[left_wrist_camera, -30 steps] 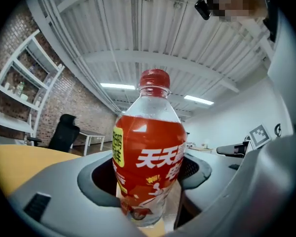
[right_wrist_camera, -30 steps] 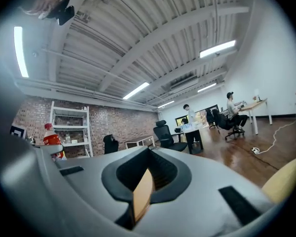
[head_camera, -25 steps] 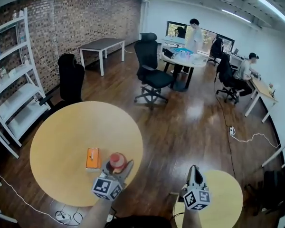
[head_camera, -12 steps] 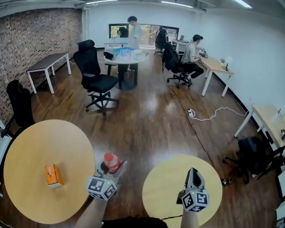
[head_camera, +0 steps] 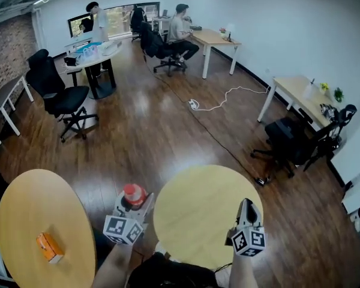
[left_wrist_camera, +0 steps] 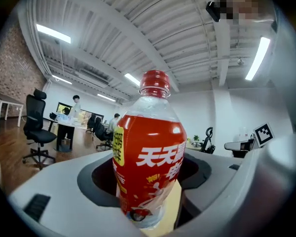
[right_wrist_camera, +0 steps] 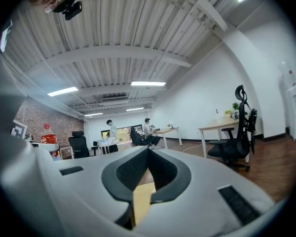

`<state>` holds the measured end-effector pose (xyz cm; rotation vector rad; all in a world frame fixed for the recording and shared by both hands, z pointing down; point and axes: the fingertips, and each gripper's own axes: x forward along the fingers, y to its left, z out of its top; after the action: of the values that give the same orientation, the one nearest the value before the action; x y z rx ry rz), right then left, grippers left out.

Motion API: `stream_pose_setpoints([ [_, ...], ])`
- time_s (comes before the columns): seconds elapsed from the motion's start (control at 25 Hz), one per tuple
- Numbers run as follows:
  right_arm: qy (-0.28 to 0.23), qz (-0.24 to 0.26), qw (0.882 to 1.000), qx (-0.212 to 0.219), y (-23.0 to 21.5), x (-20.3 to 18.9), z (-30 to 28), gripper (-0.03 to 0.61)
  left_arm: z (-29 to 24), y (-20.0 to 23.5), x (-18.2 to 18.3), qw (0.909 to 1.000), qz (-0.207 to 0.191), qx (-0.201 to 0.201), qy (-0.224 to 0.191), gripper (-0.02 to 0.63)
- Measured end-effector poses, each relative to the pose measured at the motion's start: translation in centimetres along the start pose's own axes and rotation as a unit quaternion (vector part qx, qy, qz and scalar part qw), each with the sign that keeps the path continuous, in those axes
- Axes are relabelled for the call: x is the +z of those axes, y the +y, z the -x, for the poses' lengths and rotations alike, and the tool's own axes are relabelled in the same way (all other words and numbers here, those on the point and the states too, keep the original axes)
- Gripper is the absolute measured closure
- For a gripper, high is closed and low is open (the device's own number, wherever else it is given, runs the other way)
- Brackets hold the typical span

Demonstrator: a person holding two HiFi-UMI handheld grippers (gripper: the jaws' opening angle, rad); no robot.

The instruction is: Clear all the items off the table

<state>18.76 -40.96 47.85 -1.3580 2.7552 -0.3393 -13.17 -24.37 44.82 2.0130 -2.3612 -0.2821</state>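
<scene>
A red-labelled drink bottle (left_wrist_camera: 148, 152) with a red cap (head_camera: 134, 192) stands upright between the jaws of my left gripper (head_camera: 138, 206), which is shut on its lower body. It hangs over the floor gap between two round wooden tables. The smaller round table (head_camera: 198, 203) lies just right of the bottle. My right gripper (head_camera: 246, 205) hovers over that table's right edge, its jaws closed together with nothing in them (right_wrist_camera: 148, 149). An orange box (head_camera: 49, 247) lies on the larger round table (head_camera: 24, 215) at the far left.
Dark wooden floor runs beyond both tables. A black office chair (head_camera: 54, 95) stands at the left and another black chair (head_camera: 294, 140) beside a desk (head_camera: 297, 92) at the right. A white cable (head_camera: 225, 98) trails across the floor. People sit and stand at desks far back.
The head view has swung to the right: the large table with the orange box slid to the far left, and the small round table now lies under the grippers. The bottle stays held.
</scene>
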Motion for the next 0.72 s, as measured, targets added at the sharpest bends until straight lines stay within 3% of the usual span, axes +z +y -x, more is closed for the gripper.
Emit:
stream_pose_setpoints([
  [0.36,-0.006,0.000,0.994,-0.113,-5.3,0.9,1.3,0.574,-9.9,-5.0,-1.9,0.9896,0.005,-0.140,0.030,0.316],
  [0.72,0.008,0.000,0.988,-0.155,-4.6,-1.0,1.4,0.574,-15.3,-5.5,-6.5,0.9751,0.021,-0.207,0.075,0.316],
])
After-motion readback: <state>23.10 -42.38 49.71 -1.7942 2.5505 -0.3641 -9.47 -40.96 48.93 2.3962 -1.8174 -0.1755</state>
